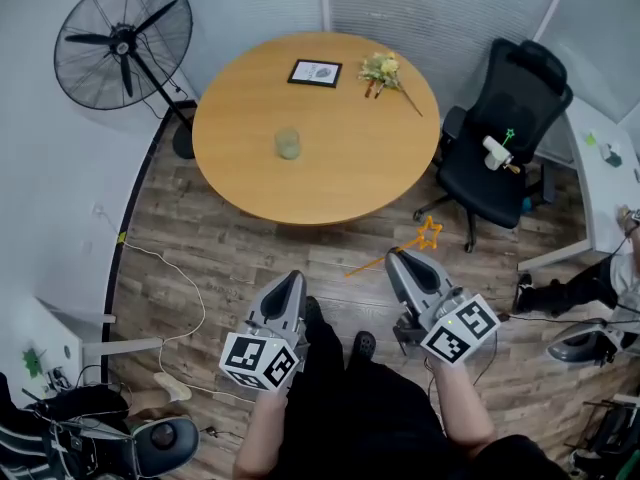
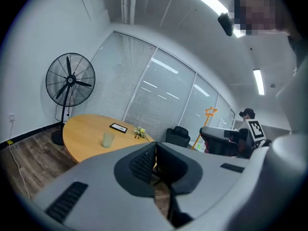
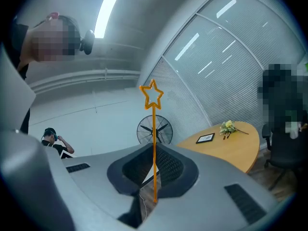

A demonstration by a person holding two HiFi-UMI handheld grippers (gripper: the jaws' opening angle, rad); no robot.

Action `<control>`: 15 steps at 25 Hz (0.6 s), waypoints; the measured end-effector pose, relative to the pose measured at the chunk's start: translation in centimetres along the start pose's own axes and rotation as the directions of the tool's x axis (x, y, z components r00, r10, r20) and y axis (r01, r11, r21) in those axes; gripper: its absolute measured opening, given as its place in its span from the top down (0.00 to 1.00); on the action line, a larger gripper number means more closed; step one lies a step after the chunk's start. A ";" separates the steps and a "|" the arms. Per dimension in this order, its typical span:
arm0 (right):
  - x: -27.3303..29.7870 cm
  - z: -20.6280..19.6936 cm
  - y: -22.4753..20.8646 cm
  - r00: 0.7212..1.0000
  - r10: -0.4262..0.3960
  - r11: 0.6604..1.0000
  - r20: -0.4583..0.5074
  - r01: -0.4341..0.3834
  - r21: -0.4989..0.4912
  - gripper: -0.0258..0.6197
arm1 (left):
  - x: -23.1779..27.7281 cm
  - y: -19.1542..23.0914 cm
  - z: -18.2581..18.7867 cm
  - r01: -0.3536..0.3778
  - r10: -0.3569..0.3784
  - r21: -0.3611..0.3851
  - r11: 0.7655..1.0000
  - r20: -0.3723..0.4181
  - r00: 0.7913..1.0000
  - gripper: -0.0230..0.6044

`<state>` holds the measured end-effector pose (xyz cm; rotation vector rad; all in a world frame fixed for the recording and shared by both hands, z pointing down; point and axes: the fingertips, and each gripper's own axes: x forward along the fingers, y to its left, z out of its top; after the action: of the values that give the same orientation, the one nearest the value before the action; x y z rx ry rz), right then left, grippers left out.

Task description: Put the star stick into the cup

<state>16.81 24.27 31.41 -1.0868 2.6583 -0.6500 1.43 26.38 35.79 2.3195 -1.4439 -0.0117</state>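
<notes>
The right claw (image 1: 399, 259) grips the star stick (image 1: 429, 233) low on its thin shaft, star toward one o'clock. It looks light, whippy and probably slippery. The left claw (image 1: 293, 280) is clenched and empty. The cup (image 1: 288, 143) is at eleven o'clock.

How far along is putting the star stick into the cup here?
Done: the star stick is picked up, clamped in the right gripper. In hand: it is held over the floor, short of the table. Left: bring it to the cup on the table and drop it in. The left gripper is shut, empty.
</notes>
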 end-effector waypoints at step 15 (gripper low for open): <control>11.2 2.0 -0.4 0.997 -0.067 0.997 0.047 0.069 -0.032 0.92 | 5.1 9.7 6.1 0.088 -0.088 0.010 0.996 0.019 0.996 0.96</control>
<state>9.79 15.54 29.61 -1.1914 2.6125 -0.5865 -5.80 16.27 34.59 2.3949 -1.3524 -0.0524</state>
